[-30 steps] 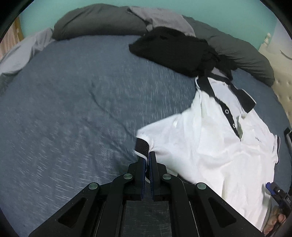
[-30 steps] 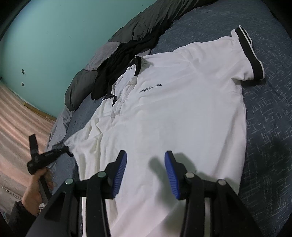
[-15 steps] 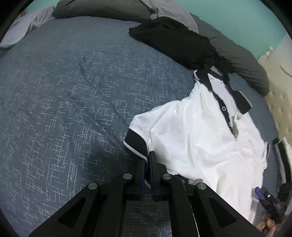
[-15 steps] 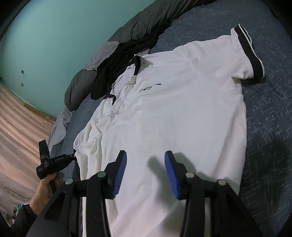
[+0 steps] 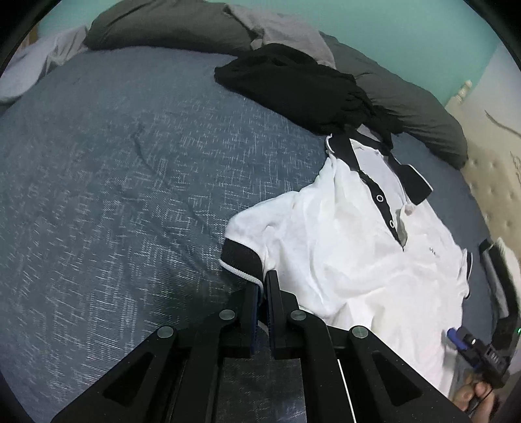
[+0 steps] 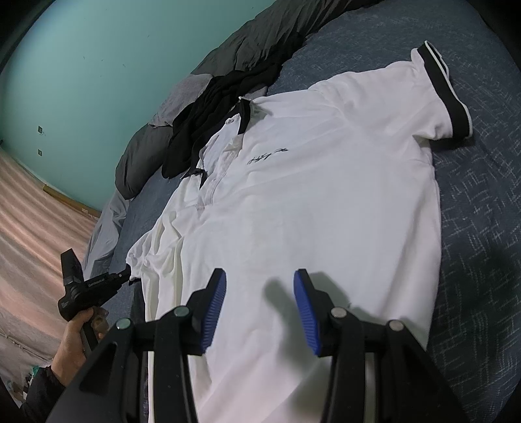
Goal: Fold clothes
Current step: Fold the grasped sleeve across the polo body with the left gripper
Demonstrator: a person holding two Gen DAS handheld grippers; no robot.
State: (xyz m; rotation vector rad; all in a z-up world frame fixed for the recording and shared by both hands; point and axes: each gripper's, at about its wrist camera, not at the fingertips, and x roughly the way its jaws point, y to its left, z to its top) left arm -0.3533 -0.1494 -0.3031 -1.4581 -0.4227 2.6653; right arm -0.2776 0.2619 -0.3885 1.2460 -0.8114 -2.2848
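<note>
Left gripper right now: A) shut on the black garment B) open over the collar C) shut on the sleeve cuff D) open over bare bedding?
C: in the left wrist view the left gripper has its jaws pinched together on the black sleeve cuff of the polo shirt, well short of the collar and the black garment.

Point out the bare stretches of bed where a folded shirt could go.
Widest free patch: blue bedspread left of the white polo shirt, up to the grey duvet. A narrower strip runs beside the far sleeve. Crowded by the collar, where the black garment overlaps the shirt.
</note>
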